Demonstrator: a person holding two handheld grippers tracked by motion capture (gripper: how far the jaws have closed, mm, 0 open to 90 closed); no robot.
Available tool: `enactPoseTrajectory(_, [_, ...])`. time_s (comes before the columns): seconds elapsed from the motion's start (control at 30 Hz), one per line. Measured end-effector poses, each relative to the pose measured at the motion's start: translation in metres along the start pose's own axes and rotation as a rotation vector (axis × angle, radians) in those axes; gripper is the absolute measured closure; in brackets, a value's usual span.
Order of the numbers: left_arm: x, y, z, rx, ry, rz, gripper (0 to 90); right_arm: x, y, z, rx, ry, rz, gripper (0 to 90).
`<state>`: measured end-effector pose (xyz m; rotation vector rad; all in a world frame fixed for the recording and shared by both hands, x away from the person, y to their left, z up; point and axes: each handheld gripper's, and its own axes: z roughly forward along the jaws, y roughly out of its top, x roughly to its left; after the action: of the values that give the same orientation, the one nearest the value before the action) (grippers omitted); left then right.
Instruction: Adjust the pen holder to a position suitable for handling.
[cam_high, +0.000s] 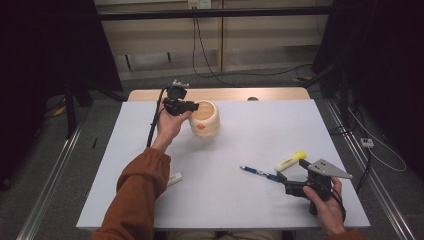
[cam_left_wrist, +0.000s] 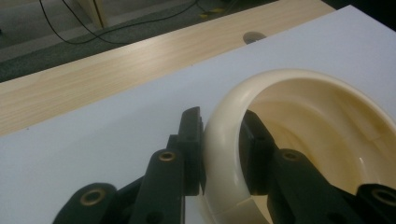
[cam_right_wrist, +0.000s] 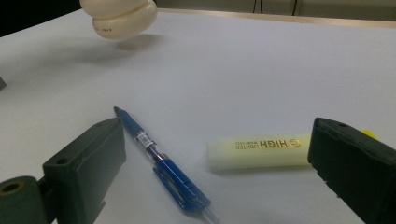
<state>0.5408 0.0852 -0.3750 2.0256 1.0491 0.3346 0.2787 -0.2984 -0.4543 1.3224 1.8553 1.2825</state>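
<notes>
Left claw (cam_left_wrist: 223, 154): clamped on cream pen holder's (cam_high: 205, 119) rim, 1 jaw inside, lifting it off the desk (cam_high: 250, 135).
Right claw (cam_right_wrist: 219, 163): open, waiting over blue pen (cam_right_wrist: 161, 163) and yellow highlighter (cam_right_wrist: 259, 150).

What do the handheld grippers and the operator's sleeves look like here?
Both grippers are black with two blocky jaws. The left gripper trails a black cable down past the wrist. The right gripper carries a grey three-cornered plate on top. Round brass-coloured fittings sit in the left jaw links. The left sleeve is rust orange, gathered at the cuff.
</notes>
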Motion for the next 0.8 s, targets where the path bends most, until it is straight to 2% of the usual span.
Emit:
enactPoseTrajectory(0.07, [-0.001,0.000,-0.005,0.003,-0.010,0.002,73.8,0.000,0.000,0.000,0.000,0.001,0.000,4.0])
enactPoseTrajectory(0.27, [-0.011,-0.003,-0.020,-0.019,-0.006,0.028,74.0,0.000,0.000,0.000,0.000,-0.001,0.002,4.0])
enactPoseTrajectory(0.4, [-0.016,-0.006,-0.033,-0.014,-0.025,0.036,74.0,0.000,0.000,0.000,0.001,0.000,-0.001,4.0])
enactPoseTrajectory(0.6, [-0.021,-0.013,-0.050,-0.022,-0.033,0.025,74.0,0.000,0.000,0.000,0.002,-0.002,0.002,3.9])
enactPoseTrajectory(0.8, [-0.028,-0.023,-0.064,-0.010,-0.008,0.012,74.1,0.001,0.000,0.001,0.000,-0.002,0.002,4.0])
